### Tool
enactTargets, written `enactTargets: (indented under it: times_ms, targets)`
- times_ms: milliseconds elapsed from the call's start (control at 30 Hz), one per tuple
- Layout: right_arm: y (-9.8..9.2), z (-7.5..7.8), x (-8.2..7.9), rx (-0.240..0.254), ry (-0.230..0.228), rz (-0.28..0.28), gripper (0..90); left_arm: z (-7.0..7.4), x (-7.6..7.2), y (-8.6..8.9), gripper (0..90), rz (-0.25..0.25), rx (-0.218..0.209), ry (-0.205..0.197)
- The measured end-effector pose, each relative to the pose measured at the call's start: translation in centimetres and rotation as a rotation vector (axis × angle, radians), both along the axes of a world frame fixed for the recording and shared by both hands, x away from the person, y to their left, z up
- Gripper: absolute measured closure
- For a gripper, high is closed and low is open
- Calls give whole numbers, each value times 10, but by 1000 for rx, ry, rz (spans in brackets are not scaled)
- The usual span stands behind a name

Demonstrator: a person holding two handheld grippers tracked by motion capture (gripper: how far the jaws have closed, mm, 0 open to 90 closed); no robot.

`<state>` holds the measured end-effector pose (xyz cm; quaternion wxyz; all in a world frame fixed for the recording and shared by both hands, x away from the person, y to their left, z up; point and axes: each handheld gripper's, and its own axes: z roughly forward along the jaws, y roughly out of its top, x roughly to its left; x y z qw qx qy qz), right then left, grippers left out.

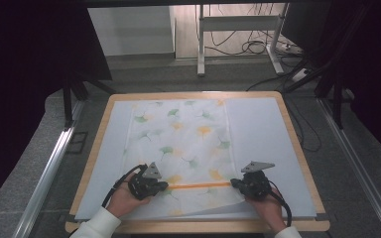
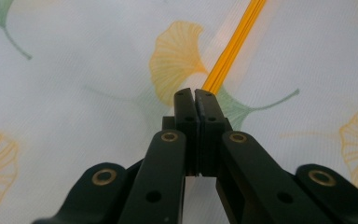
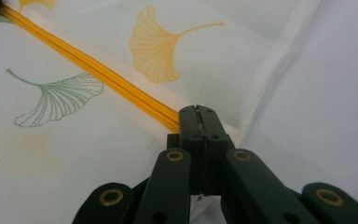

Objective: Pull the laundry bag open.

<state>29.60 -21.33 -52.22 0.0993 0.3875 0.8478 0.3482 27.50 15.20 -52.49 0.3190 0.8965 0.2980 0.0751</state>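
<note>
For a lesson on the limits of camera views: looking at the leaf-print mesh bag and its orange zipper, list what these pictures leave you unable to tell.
- Zipper pull: in both gripper views the shut fingers cover the zipper's ends, so whether either gripper pinches a pull or just fabric stays hidden.
- Bag contents: high view, the print and small size hide whether anything is inside.
- Zipper teeth: high view, too small to tell open from closed.
- Left gripper and right gripper fingertips: high view, too small.

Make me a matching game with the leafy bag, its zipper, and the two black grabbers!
Things:
1. white mesh bag with ginkgo leaf print
2. orange zipper
3. left gripper
4. right gripper

States:
A. shut at the zipper's right end
B. spread flat on the table
C. stretched between the two grippers
D. shut at the zipper's left end

Pairs: 1-B, 2-C, 3-D, 4-A
</note>
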Motion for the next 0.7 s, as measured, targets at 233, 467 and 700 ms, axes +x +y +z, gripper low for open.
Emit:
enactTargets:
  times_ms: [233, 467, 700]
  targets:
    - [0, 0, 0, -5, -1, 2, 896, 0, -3, 10, 900, 21, -1, 4]
    - [0, 0, 0, -6, -2, 3, 895, -1, -6, 18, 898, 43, -1, 4]
    - [0, 0, 0, -7, -3, 3, 895, -2, -9, 28, 900, 59, 7, 3]
